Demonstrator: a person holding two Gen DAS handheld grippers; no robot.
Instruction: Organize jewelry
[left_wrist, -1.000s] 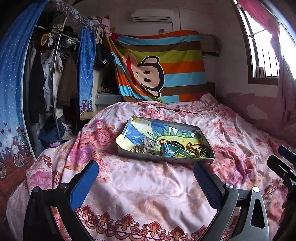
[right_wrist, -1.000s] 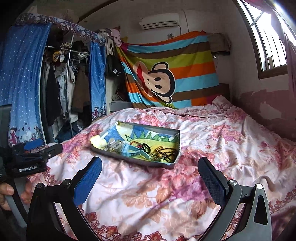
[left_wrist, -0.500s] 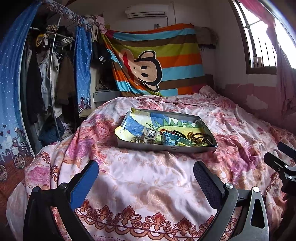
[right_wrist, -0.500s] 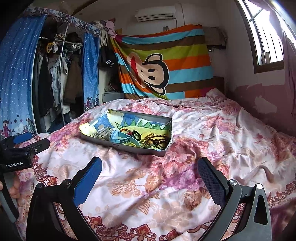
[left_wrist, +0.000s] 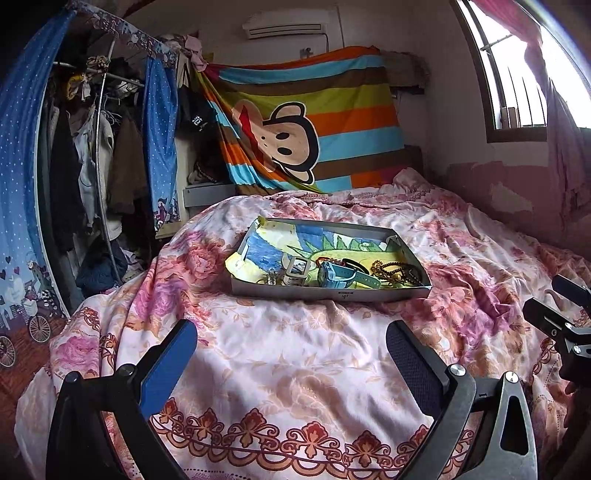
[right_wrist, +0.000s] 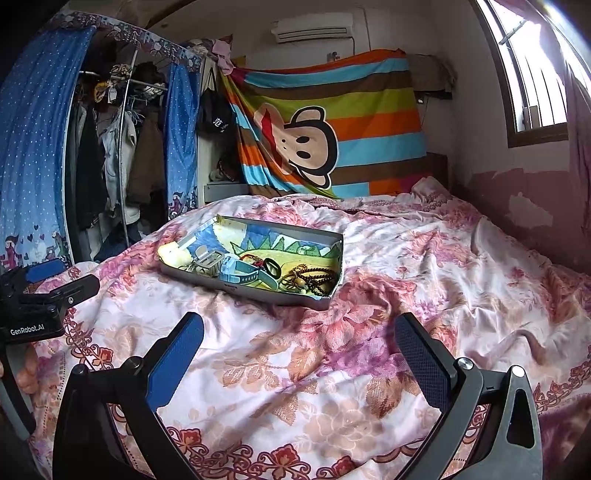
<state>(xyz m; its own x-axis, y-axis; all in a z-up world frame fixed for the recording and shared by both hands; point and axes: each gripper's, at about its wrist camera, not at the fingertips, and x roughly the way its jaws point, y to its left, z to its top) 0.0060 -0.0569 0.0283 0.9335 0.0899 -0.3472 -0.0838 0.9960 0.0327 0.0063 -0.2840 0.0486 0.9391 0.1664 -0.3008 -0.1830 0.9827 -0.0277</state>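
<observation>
Roughly at the middle of the bed, one shallow grey tray (left_wrist: 332, 291) rests on the pink floral bedspread (left_wrist: 295, 362), lined with a colourful drawn sheet. Its near half holds the jewelry in a loose cluster: one blue watch (left_wrist: 340, 275) lying across the centre, one white-strapped watch (left_wrist: 297, 269) just left of it, one black band (right_wrist: 272, 266), and a tangle of dark beaded strands (left_wrist: 397, 271) at the right end; how many strands cannot be told. Both tools hang over the bedspread, well short of the tray. The left gripper (left_wrist: 291, 350) is spread wide and grasps nothing. The right gripper (right_wrist: 299, 343) is likewise released and empty.
</observation>
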